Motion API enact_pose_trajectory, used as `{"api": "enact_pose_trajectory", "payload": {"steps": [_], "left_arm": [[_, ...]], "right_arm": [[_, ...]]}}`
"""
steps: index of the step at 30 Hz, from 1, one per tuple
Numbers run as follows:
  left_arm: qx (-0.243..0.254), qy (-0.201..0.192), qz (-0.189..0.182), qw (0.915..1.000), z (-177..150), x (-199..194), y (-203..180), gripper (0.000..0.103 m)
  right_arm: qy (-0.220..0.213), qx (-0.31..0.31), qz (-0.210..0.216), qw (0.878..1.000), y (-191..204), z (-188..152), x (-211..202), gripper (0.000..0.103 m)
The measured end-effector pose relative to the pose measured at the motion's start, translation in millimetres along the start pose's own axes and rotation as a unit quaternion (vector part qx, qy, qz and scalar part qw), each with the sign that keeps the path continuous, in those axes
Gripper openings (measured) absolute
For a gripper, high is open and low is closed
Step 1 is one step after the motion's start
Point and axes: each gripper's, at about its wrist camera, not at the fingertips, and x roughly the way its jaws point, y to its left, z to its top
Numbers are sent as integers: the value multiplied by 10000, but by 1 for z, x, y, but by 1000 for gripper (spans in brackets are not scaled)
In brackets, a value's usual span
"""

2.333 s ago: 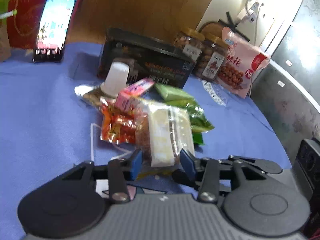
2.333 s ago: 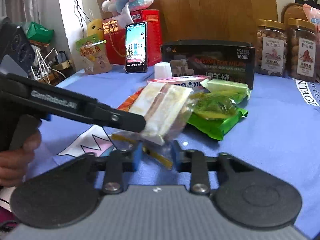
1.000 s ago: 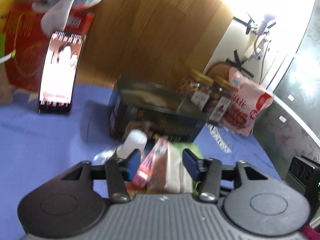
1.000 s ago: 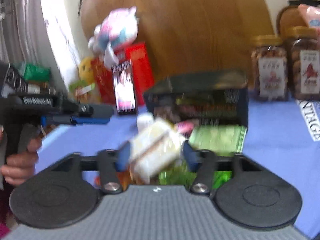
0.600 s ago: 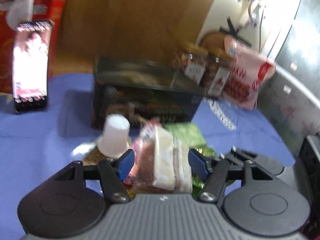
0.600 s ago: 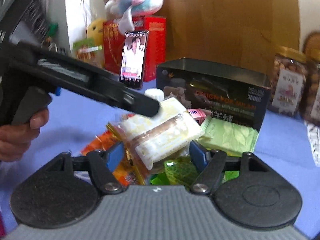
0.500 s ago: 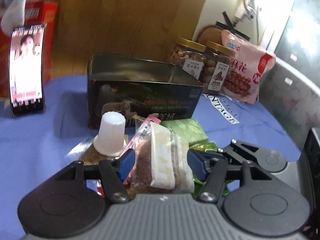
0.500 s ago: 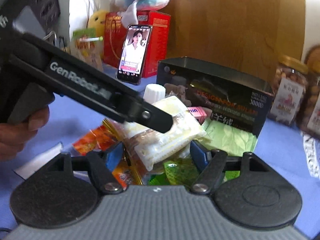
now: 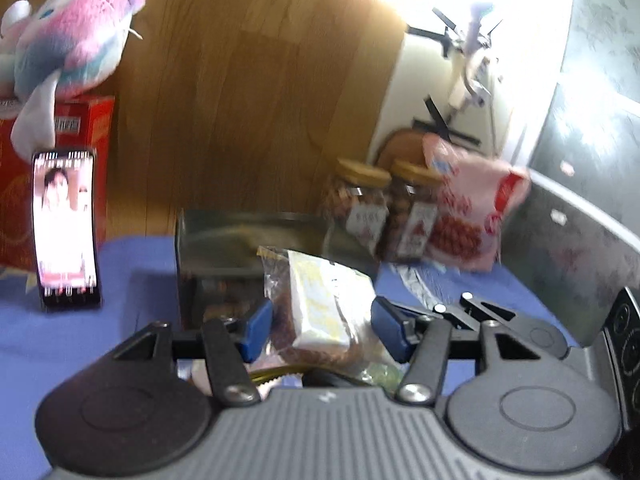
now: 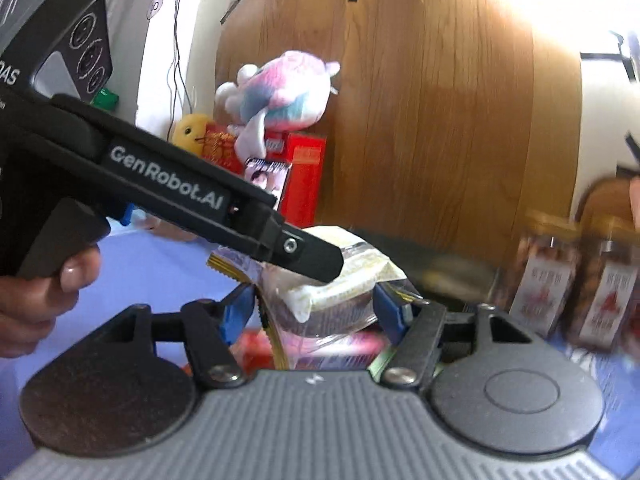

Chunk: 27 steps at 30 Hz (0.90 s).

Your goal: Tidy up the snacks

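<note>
One cake pack [image 9: 320, 304] lifted above the counter [image 9: 132, 280], in front of one dark box [image 9: 224, 248]. Left gripper [image 9: 316, 326] clamped on it; right gripper [image 10: 312, 312] just closing on it, pad contact unclear. Two jars [image 9: 360, 208], one phone [image 9: 66, 228], one plush [image 9: 60, 52].

Two nut jars [image 9: 362, 208], one plush toy [image 9: 68, 50], one phone [image 9: 66, 226], one dark box [image 9: 224, 248].

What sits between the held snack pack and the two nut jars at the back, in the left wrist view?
The open dark tin box lies between the clear-wrapped snack pack and the nut jars. The left wrist view shows it, blurred.
</note>
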Motion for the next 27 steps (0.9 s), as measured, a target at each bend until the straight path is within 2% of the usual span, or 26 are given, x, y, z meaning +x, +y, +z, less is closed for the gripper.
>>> {"api": "enact_pose_trajectory", "payload": {"steps": [6, 10, 13, 15, 18, 22, 24, 27], "left_arm": [[-281, -3, 167, 9995, 35, 57, 31, 54], [-702, 64, 369, 9968, 37, 80, 48, 54], [-699, -172, 220, 9972, 25, 61, 47, 57], [-656, -473, 164, 9966, 11, 34, 48, 65], [-919, -737, 162, 9929, -14, -4, 62, 67], [-1315, -592, 443, 9886, -42, -26, 86, 67], [-1467, -436, 612, 9863, -53, -29, 97, 67], [-1622, -351, 607, 9843, -61, -28, 107, 67]], "right_arm": [[425, 767, 120, 9961, -53, 18, 61, 68], [531, 1006, -219, 9933, -63, 12, 77, 69], [358, 1129, -265, 9926, -63, 7, 61, 69], [258, 1239, -274, 9916, -64, 4, 48, 68], [182, 1535, -141, 9879, -66, -8, 27, 67], [326, 1946, 67, 9803, -68, -17, 23, 46], [481, 2113, 127, 9762, -68, -16, 31, 41], [799, 2277, 212, 9702, -66, -13, 47, 37]]}}
